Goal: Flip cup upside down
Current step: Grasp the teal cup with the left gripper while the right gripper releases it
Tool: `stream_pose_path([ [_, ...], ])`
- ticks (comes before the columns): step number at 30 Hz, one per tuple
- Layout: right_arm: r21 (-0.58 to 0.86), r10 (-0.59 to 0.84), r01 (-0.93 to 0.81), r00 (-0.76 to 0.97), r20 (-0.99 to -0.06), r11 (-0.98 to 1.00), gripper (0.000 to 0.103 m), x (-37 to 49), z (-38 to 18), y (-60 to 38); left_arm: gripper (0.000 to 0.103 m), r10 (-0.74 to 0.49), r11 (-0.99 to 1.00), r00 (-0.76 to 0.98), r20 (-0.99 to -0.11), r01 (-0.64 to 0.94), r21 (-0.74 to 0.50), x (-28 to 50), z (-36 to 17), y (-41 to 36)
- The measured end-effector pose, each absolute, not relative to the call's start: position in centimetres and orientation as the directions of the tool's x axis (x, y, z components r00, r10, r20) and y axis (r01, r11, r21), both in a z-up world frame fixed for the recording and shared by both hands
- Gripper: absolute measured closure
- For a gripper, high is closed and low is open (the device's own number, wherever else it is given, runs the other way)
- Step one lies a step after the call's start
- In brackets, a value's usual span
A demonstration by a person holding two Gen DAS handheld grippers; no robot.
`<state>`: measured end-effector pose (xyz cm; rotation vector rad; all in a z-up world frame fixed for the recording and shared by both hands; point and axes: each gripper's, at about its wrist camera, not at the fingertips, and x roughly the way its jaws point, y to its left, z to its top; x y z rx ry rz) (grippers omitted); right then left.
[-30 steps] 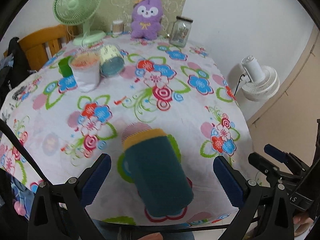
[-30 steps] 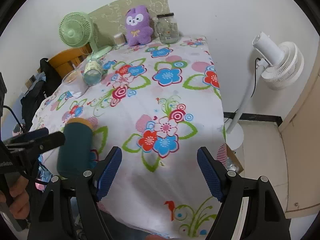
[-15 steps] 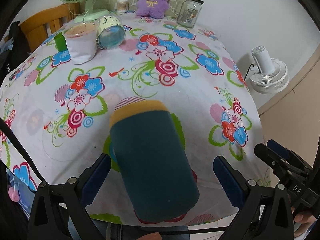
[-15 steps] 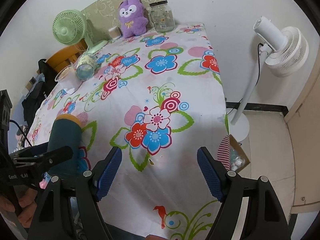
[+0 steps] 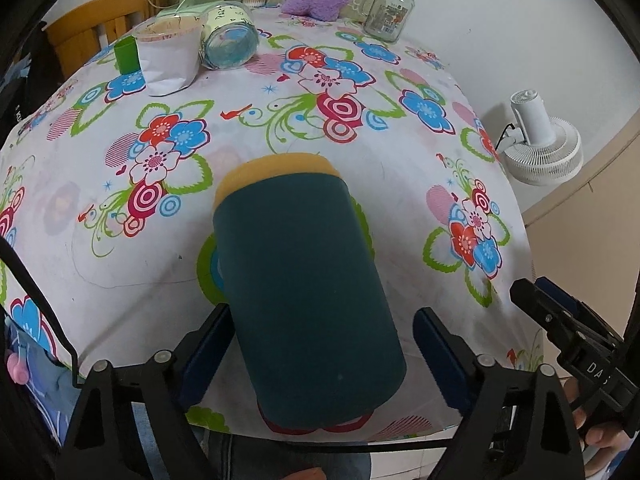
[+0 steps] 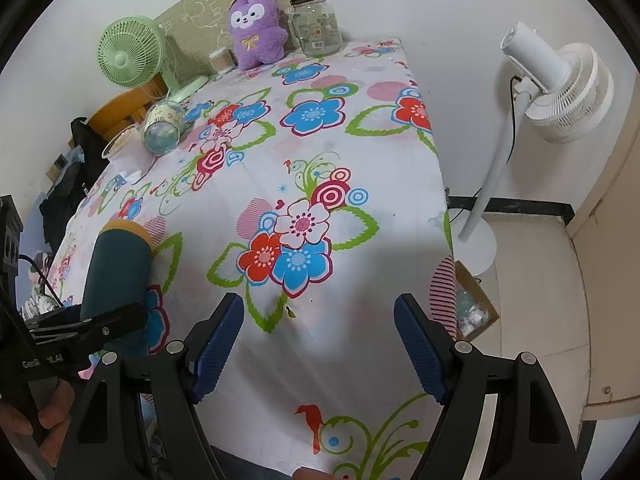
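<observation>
1. Teal with a yellow band at its far end, the cup point(image 5: 304, 296) stands near the front edge of the table point(image 5: 256, 128), on the flowered cloth, looming between the two fingers of the left gripper point(image 5: 316, 352).
2. Its fingers are spread apart on either side of the cup; the left one point(image 5: 208, 344) looks to be touching or just beside the wall, the right one point(image 5: 436, 352) stands a little clear. Nothing is clamped yet.
3. The right gripper point(image 6: 316, 344) hangs over bare cloth, well to the right of the cup point(image 6: 116, 276), fingers wide apart and holding nothing.
4. To do this step well, I judge the left gripper should centre the cup between its pads, close on the mid-body rather than the rim, and squeeze firmly, since the wall looks smooth and a wide cylinder could slip during rotation.
5. Lift well clear of the cloth before rolling the wrist, so the rim does not catch; the table edge is close, so set it down further in.
6. Writing: the right gripper's body in the left view shows "DA" point(image 5: 596, 368), rest hidden. The left gripper's body in the right view reads roughly "Gen…AI" point(image 6: 42, 362), partly blurred. A lying jar point(image 5: 228, 36) carries handwriting too small to read.
</observation>
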<state>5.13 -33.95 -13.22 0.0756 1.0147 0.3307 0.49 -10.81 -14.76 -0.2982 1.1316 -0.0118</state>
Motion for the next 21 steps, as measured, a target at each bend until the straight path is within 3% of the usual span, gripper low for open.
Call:
stream_pose_path([
  [3,0.215,0.309,-0.242,0.479,-0.821,0.946,0.023,5.1,-13.3,-33.8,0.025,-0.162,0.961,0.43,-0.888,-0.137,-0.242,0.6,-14.7,-10.6],
  [21,0.223,0.322,-0.253,0.471,-0.821,0.941,0.023,5.3,-13.6,-33.2,0.029,-0.157,0.969,0.439,-0.885,-0.107,-0.225,0.8,-13.9,-9.7],
])
